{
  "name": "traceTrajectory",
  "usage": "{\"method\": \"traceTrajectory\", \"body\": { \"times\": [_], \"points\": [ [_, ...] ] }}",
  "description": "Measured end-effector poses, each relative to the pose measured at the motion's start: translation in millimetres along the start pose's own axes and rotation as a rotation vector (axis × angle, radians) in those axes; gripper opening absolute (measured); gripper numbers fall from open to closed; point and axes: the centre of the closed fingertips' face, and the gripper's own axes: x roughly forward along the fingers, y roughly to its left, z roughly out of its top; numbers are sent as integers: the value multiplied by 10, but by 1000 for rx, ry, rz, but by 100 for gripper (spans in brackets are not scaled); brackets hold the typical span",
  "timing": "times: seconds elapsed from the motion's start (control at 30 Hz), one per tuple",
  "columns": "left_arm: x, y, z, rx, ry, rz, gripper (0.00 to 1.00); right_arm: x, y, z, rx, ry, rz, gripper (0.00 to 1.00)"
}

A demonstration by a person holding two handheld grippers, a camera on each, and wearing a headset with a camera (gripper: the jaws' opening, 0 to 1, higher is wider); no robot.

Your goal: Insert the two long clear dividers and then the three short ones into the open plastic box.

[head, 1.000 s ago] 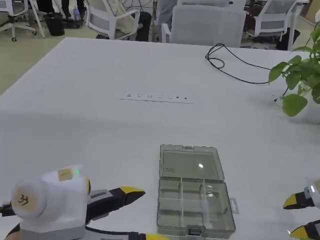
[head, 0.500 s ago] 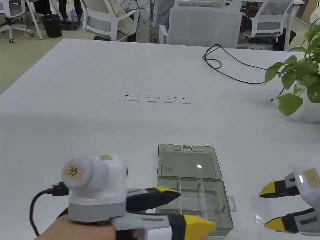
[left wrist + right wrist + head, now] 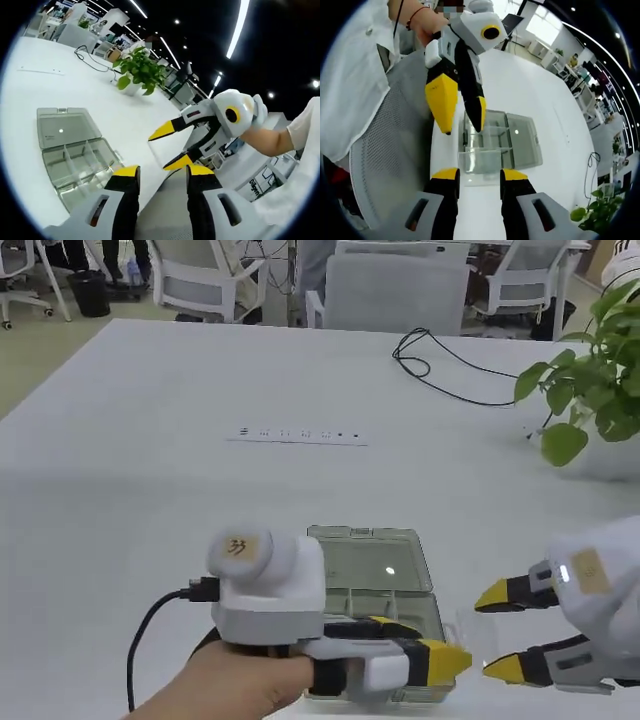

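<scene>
Your right gripper clamps a clear plastic divider in its jaws; your left gripper, jaws apart, hovers by the open grey plastic box.

Box on table under left claw, divider in right claw beside, power strip behind

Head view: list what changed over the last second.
The left gripper swung right, from beside the open box to over its near edge. The right gripper, carrying a clear divider, closed in from the right. Box stayed put.
</scene>
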Motion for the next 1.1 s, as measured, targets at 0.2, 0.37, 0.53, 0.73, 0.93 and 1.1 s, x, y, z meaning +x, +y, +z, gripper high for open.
{"method": "traceTrajectory", "body": {
  "times": [0.2, 0.37, 0.53, 0.73, 0.93, 1.1],
  "points": [
    [67, 7, -23, -31, 9, 9, 23, -58, 25, 138, -13, -16, -8, 33],
    [102, -7, -33, -52, 10, 4, 14, -86, 33, 184, -19, -19, -12, 33],
    [142, -25, -39, -73, 8, -5, 10, -99, 43, 192, -24, -14, -12, 33],
    [164, -76, -42, -67, 10, -19, 3, -102, 51, 212, -26, -18, -9, 33],
    [146, -107, -46, -55, -5, -25, 0, -100, 64, 229, -35, -19, -3, 33],
    [118, -97, -41, -62, -17, -17, 0, -97, 69, 256, -43, -30, 0, 33]
  ]
}}
